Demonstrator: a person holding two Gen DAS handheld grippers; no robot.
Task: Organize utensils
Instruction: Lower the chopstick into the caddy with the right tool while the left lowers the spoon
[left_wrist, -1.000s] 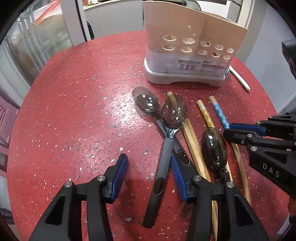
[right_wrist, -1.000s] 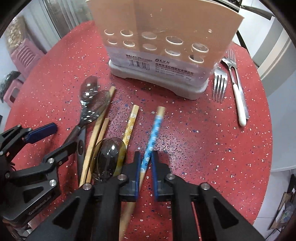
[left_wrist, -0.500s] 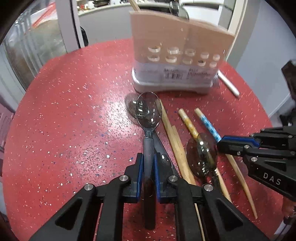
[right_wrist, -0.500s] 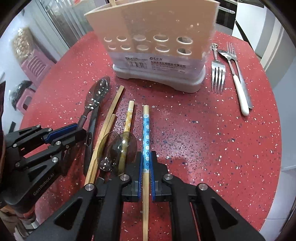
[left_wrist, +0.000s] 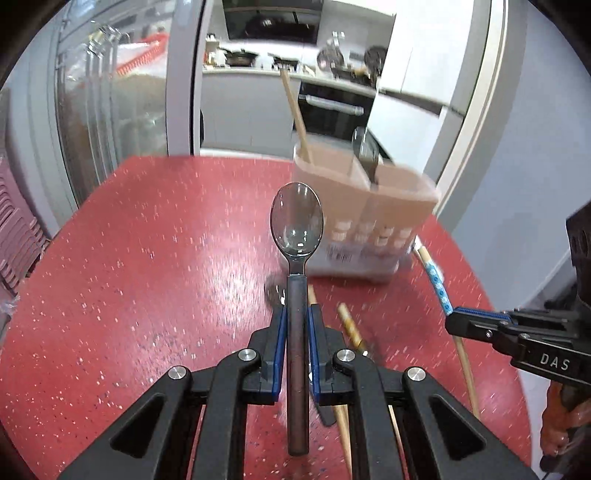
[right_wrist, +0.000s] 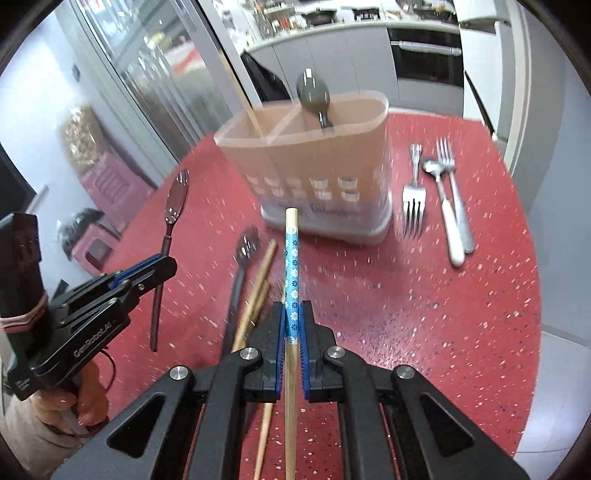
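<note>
Spoon (left_wrist: 296, 236) lifted, clamped in left tongs (left_wrist: 295, 354)

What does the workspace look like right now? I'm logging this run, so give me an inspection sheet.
Surface: round red speckled table.
Job's things: beige holder already holds a chopstick and a spoon; forks and a white-handled utensil lie right of it; loose chopsticks and a spoon lie in front.
Clutter: nothing seen.
Grippers: left gripper shut on clear-bowled spoon; right gripper shut on blue-patterned chopstick.
Cables: nothing seen.
Surroundings: kitchen counter, oven, glass doors.
</note>
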